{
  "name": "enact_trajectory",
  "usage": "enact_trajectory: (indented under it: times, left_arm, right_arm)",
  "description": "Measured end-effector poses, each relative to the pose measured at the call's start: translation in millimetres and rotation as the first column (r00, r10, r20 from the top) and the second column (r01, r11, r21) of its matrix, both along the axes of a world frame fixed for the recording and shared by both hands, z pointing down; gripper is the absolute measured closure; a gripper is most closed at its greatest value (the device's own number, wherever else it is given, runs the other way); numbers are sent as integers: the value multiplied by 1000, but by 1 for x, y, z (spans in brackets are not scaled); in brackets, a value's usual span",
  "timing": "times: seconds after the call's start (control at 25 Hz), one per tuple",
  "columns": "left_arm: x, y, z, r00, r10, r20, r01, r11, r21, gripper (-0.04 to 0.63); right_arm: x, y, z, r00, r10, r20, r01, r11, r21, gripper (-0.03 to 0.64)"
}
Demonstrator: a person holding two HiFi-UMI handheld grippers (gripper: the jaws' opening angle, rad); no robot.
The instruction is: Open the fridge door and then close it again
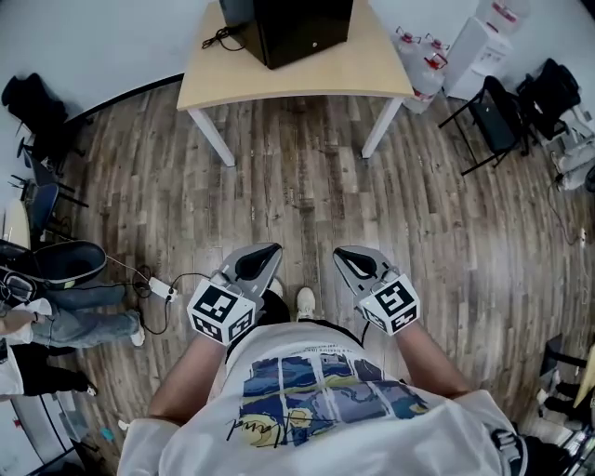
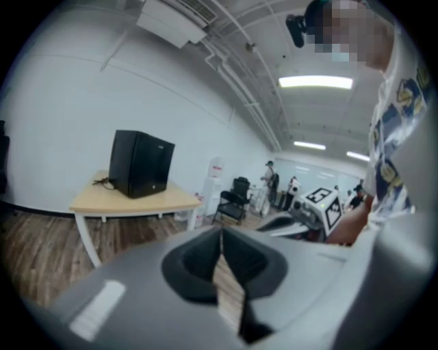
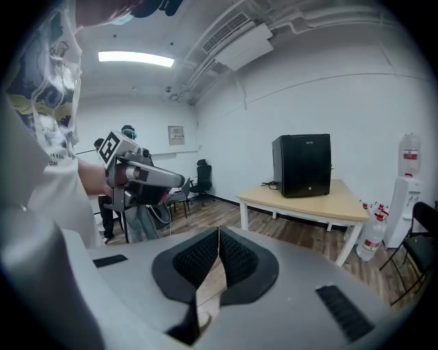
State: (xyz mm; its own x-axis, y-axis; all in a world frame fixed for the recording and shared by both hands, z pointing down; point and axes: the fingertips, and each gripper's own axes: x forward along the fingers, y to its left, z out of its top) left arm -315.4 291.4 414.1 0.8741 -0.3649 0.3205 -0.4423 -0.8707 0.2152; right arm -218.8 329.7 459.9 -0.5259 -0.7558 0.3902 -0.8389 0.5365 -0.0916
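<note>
A: Head view first. Where's the fridge?

B: The black fridge [image 1: 302, 28] sits at the top centre, on the pale table [image 1: 307, 82]. The left gripper [image 1: 267, 253] and the right gripper [image 1: 344, 254] are low in the middle, well apart from it.

A: Left gripper view?

B: Jaws closed tip to tip, holding nothing (only floor shows past them). The fridge is left of centre.

A: Right gripper view?

B: Also pinched together and empty. The fridge is at right of centre, door shut.
</note>
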Motion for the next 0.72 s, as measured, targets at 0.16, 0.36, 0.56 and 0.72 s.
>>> enact_trajectory:
  times: [0.16, 0.36, 0.56, 0.72]
  left_arm:
    - [11, -52, 4, 1000, -3, -16, 3, 1000, 6, 580]
    - [21, -132, 15, 999, -23, -49, 23, 1000, 17, 565]
    - [33, -227, 20, 999, -14, -47, 16, 999, 29, 552]
    - [44, -313, 22, 1000, -3, -31, 5, 999, 52, 548]
  right_arm:
    - [14, -42, 2, 999, 38, -8, -38, 999, -12, 604]
    - [33, -99, 6, 997, 67, -49, -68, 998, -16, 603]
    - [58, -174, -6, 988, 137, -69, -138, 990, -8, 603]
    - [67, -237, -14, 982, 179, -63, -180, 984, -10, 603]
